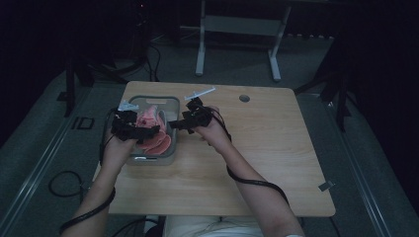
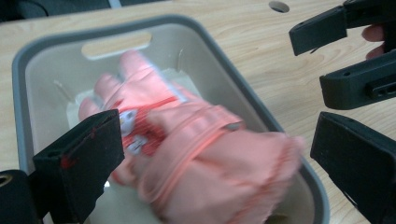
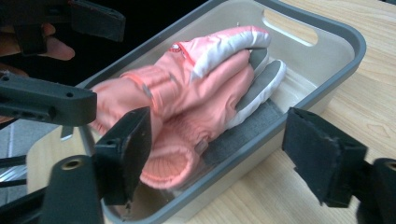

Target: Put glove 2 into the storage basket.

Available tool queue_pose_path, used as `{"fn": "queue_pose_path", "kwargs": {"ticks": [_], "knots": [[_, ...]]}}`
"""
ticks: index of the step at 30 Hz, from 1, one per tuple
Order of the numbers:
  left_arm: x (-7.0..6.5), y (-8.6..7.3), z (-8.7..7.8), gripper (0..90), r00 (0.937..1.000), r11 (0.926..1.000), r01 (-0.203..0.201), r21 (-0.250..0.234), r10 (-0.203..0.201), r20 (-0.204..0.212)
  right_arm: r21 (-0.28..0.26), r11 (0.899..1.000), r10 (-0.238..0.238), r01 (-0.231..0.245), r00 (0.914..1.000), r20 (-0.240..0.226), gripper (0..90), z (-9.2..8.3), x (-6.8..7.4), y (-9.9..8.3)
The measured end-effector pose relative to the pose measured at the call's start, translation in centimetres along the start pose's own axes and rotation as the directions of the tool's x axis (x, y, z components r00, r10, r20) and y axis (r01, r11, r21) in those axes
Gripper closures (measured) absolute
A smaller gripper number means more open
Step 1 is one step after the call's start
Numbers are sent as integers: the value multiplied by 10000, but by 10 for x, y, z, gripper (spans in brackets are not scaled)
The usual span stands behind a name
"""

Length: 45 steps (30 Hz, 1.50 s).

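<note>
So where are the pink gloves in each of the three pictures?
High view: the pink gloves lie left of middle, in the grey bin between the two grippers.
Left gripper view: the gloves sit in the middle and lower part, cuffs nearest the camera.
Right gripper view: the gloves lie across the middle, fingertips pointing up and right.
Shared landmark: the grey bin with its slot handle.

A pair of pink gloves (image 3: 196, 93) with grey and white palm patches was laid inside a grey plastic bin (image 3: 345, 35) on the wooden table, stacked one on the other, cuffs bunched at one end, fingers pointed toward the bin's handle slot.
</note>
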<state>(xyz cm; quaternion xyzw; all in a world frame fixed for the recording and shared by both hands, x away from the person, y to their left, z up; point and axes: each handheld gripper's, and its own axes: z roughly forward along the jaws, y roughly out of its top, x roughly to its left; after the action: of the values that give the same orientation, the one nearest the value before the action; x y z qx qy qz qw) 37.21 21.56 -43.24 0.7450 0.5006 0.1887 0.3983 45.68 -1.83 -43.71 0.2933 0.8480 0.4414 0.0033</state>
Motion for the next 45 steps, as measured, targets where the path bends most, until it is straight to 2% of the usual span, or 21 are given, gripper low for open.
{"fn": "queue_pose_path", "kwargs": {"ticks": [8, 15, 17, 18, 23, 25, 27, 28, 32, 39, 43, 45], "knots": [[-27, -5, -1, 28, 9980, 9982, -530, -284, 540, 343, 65, 9996, -284, 284, 9996, 26, 205, -10, -3, -13], [-54, -9, -2, 28, 9906, 9910, -1234, -528, 1262, 534, 71, 9983, -583, 583, 9983, 33, 202, -17, -9, -26], [-60, -11, -2, 28, 9893, 9902, -1247, -632, 1289, 678, 150, 9970, -758, 756, 9971, 95, 201, -20, -13, -31], [-67, -12, -1, 28, 9870, 9887, -1305, -740, 1366, 851, 171, 9968, -784, 782, 9968, 134, 200, -21, -15, -33], [-91, -17, 5, 28, 9748, 9810, -1819, -678, 1889, 1184, 49, 9966, -829, 828, 9963, 225, 196, -33, -21, -46], [-100, -19, 9, 28, 9668, 9752, -2112, -658, 2183, 1328, 74, 9962, -864, 862, 9960, 242, 195, -36, -22, -51], [-109, -20, 12, 28, 9599, 9723, -2230, -700, 2316, 1578, 76, 9965, -834, 833, 9962, 248, 195, -39, -24, -56], [-109, -20, 12, 28, 9599, 9723, -2230, -700, 2316, 1578, 76, 9965, -834, 833, 9962, 248, 195, -39, -24, -56], [-125, -25, 20, 27, 9454, 9649, -2535, -687, 2622, 1935, 74, 9958, -915, 913, 9954, 286, 194, -45, -27, -69], [-144, -34, 35, 27, 9204, 9523, -2984, -646, 3050, 2448, 172, 9948, -1006, 1001, 9946, 261, 186, -49, -33, -94], [-150, -39, 42, 28, 9108, 9506, -3067, -481, 3078, 2753, 228, 9923, -1221, 1217, 9923, 184, 182, -50, -32, -108], [-153, -44, 48, 28, 9055, 9461, -3222, -332, 3182, 2808, 248, 9912, -1304, 1298, 9911, 274, 182, -49, -33, -114]]}}
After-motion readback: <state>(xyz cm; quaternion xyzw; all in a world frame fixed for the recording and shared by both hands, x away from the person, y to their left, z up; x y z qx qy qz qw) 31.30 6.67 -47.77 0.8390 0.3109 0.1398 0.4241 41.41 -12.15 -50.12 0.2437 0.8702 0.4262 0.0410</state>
